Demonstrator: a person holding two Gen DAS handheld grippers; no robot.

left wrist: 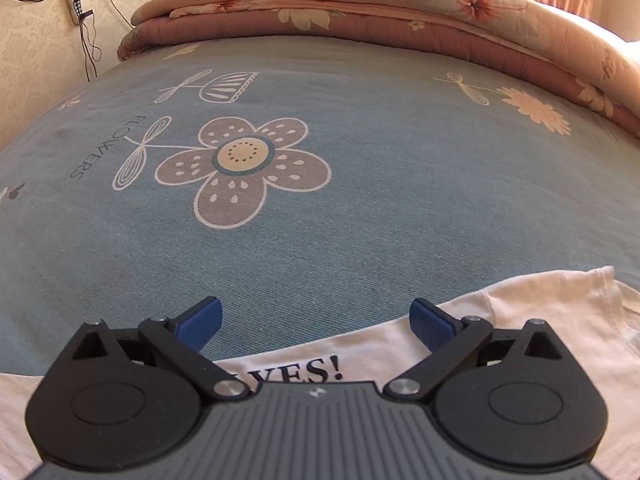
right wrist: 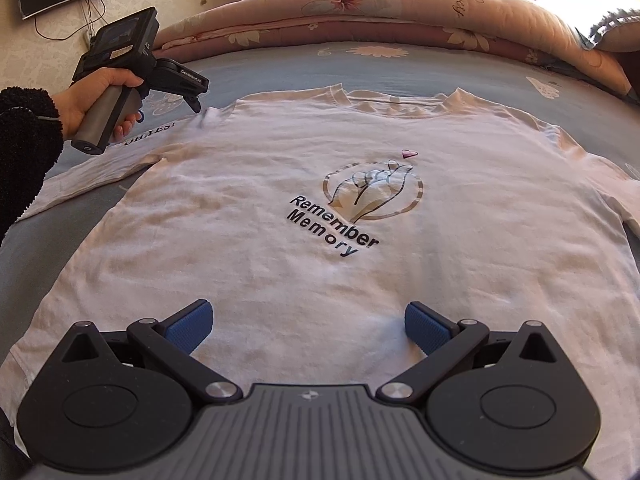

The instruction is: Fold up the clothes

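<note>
Two claws: both in view, each with blue pads spread wide and nothing between them.
Left claw [left wrist: 316, 322]: hovers above the near-left sleeve, over the printed "YES!" lettering; in the right wrist view it [right wrist: 196, 106] sits at the far left, tips pointing down just above the shoulder seam.
Right claw [right wrist: 308, 326]: hangs over the near hem of the shirt, fingers wide apart, pointing toward the far side of the bed.
T-shirt [right wrist: 248, 184]: white, spread flat and face up on the bed, collar at the far side, hem near; chest print reads "Remember Memory" under a hand drawing with a small pink heart.
Left sleeve [right wrist: 96, 168]: stretched out to the left, lying flat.
Hand [right wrist: 92, 100]: grips the left tool's grey handle, dark fuzzy cuff at the wrist.
Bed sheet [left wrist: 360, 200]: blue with flower prints.
Quilt [left wrist: 360, 12]: pink, floral, folded along the far edge.
</note>
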